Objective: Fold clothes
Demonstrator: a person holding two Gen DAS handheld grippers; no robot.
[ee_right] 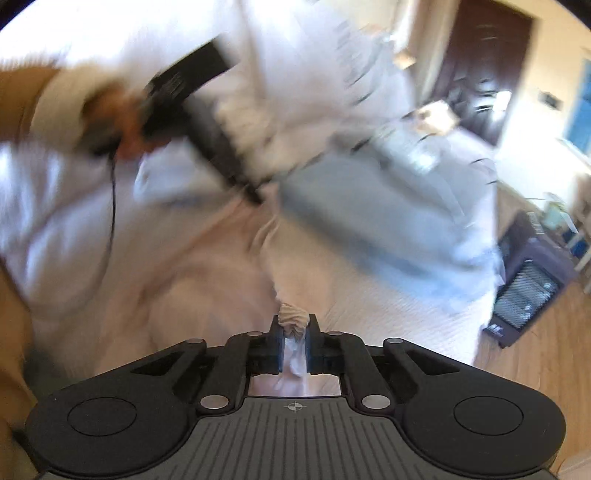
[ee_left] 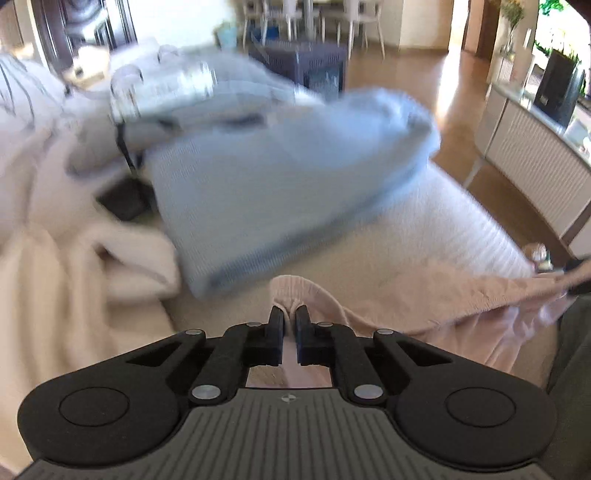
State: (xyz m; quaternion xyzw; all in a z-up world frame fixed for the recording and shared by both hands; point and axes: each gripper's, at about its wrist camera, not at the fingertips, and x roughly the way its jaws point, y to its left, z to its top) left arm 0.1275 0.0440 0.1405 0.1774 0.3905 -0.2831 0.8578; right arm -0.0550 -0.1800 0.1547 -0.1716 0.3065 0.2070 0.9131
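Pink garment (ee_left: 424,295) pinched between both tools (ee_left: 290,314) (ee_right: 294,321), no containers visible.

The garment (ee_left: 424,302) is pale pink. The folded cloth (ee_left: 280,177) is light blue. The bed cover (ee_left: 436,229) is cream with fine ribbing.

Home: dining chairs (ee_left: 354,18), sideboard (ee_left: 532,162).

Two claws, left claw (ee_left: 290,314) and right claw (ee_right: 294,322), one pink garment (ee_left: 424,295), one folded pale blue garment (ee_left: 258,192), one white bed (ee_left: 424,221), one dark crate (ee_left: 314,62), several white chairs (ee_left: 295,14)
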